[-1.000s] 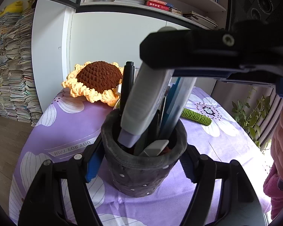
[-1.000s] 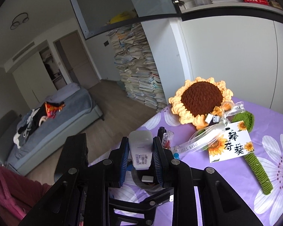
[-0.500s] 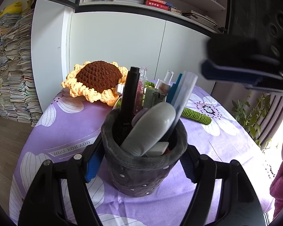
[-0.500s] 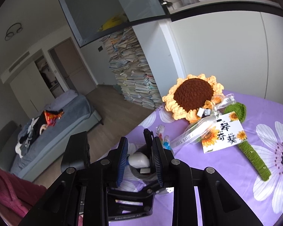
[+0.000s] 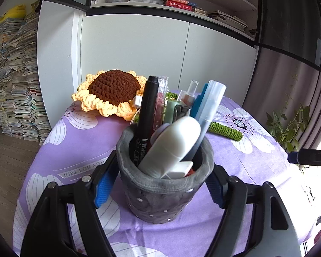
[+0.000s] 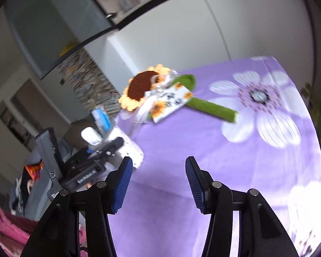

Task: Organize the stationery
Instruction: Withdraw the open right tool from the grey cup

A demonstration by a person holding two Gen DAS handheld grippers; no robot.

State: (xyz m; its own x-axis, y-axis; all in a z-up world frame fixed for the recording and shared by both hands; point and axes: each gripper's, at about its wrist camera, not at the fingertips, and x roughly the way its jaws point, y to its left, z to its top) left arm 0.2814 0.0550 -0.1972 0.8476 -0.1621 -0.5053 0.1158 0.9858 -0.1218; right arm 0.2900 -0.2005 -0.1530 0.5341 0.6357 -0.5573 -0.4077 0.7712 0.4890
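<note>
Step in hand: By my judgement, you had the white tube (image 5: 173, 145) dropped into the pen holder (image 5: 163, 194) and were moving the right gripper (image 6: 158, 184) off to look for the next item.
Right gripper state: Released and empty; its jaws had just been opening, with only bare purple cloth (image 6: 203, 154) showing between the blue pads.
Left gripper state: The left gripper (image 5: 160, 184) bracketed the pen holder low on its sides. The jaws had just been opening slightly; a thin gap showed beside the left pad, so I read it as let go rather than clenched.
Holder position: It stood upright on the surface, between the left gripper's fingers. From the right wrist view it lay well to the left of the right gripper, apart from it.
Contents: The white tube leaned inside, beside a black marker (image 5: 146, 115) and pale blue pens (image 5: 209, 107).
Advice: Keep your left gripper around the holder until it stands steady; the soft wall looks liable to tip under the leaning load.
Next target: No loose stationery showed on the cloth; only the crochet sunflower (image 6: 139, 90) and its card (image 6: 171, 100). The right view was blurred, so confirm before you reach.
</note>
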